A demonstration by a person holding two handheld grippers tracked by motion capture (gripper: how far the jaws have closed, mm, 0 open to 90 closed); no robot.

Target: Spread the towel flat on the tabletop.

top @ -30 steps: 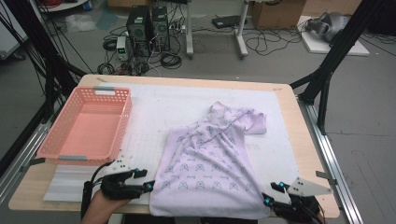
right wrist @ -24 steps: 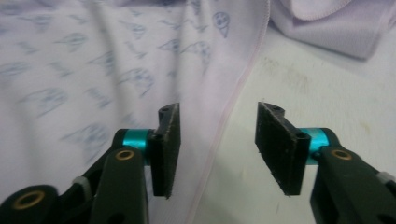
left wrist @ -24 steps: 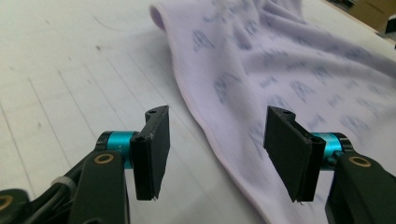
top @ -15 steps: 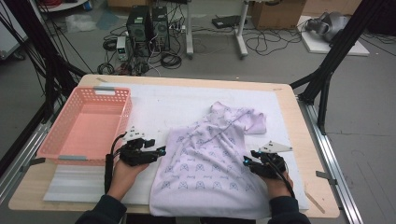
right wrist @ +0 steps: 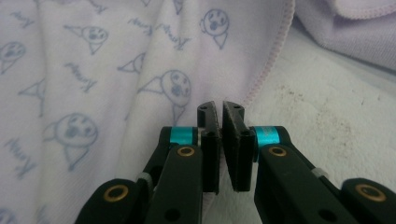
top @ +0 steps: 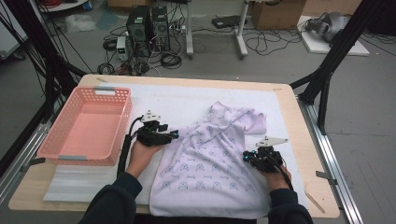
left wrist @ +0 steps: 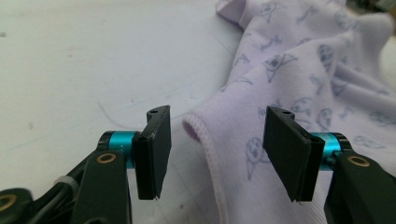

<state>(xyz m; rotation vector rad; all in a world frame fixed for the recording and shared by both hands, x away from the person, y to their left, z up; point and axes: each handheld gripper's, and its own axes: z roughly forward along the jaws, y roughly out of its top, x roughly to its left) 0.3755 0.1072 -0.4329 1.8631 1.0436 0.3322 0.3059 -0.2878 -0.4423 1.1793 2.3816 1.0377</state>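
Right gripper has just been closing on the lavender printed shirt's hem (pinched now), so left gripper, jaws apart, should bite that cuff squarely.

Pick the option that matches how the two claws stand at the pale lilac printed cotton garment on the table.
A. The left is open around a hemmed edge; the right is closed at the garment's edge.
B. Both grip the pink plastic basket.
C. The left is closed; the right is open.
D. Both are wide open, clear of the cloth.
A: in the left gripper view the left claw stands open around the hemmed edge of the pale lilac printed cotton garment, while in the right gripper view the right claw has just closed at the garment's stitched edge.
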